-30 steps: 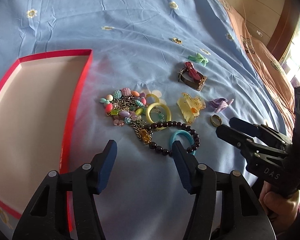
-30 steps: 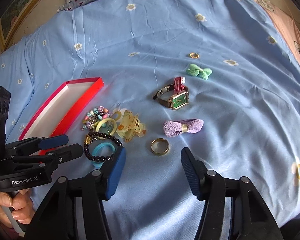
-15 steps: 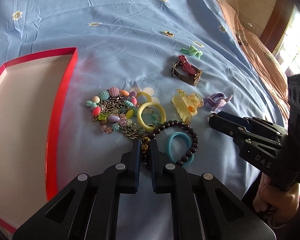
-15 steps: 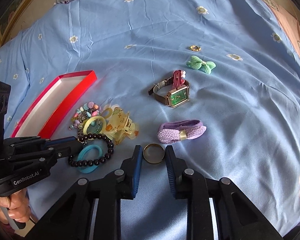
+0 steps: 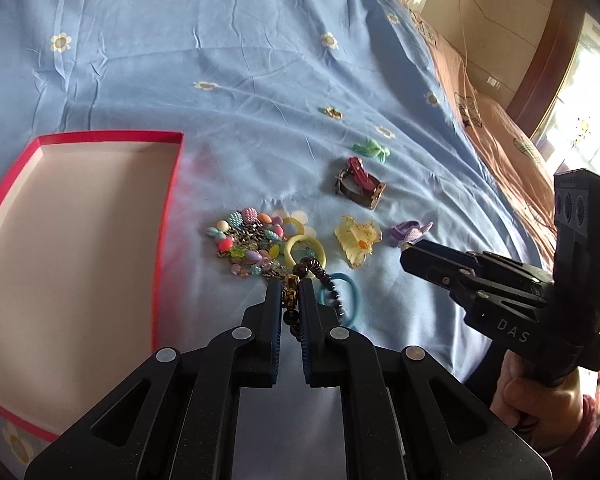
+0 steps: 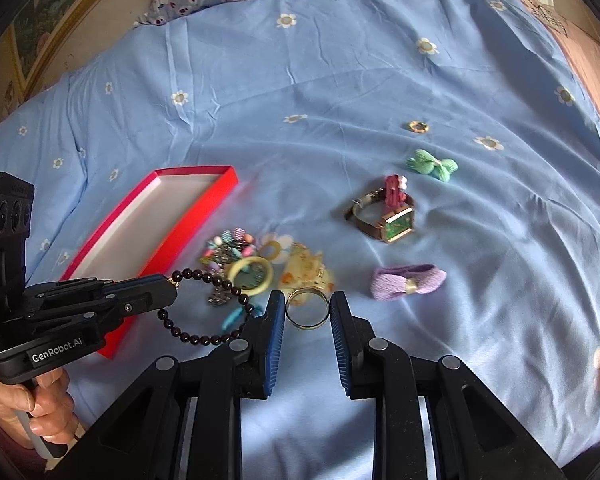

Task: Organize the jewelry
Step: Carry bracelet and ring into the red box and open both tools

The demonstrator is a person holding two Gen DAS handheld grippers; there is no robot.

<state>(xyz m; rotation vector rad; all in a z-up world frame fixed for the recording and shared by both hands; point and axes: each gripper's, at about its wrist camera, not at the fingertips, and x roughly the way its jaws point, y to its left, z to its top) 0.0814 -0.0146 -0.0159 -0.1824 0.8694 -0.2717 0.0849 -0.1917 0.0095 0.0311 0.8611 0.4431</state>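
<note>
The left gripper (image 5: 290,300) is pinching the bead bracelet (image 6: 204,304), lifting it just above the sheet (image 6: 340,80). The right gripper (image 6: 306,312) is squeezing the gold ring (image 6: 307,308) between its fingers. The red box (image 5: 60,240) is sitting to the left, near the pile of beads (image 5: 252,240).

Bright daylight is streaming in from the glaring, overexposed window (image 5: 588,80), softly lighting the blue daisy-print bedsheet (image 6: 340,80). Fisheye curvature is bending both views toward dark vignetted corners, and the pile of pastel beaded trinkets (image 6: 236,252) is smearing with motion blur.
</note>
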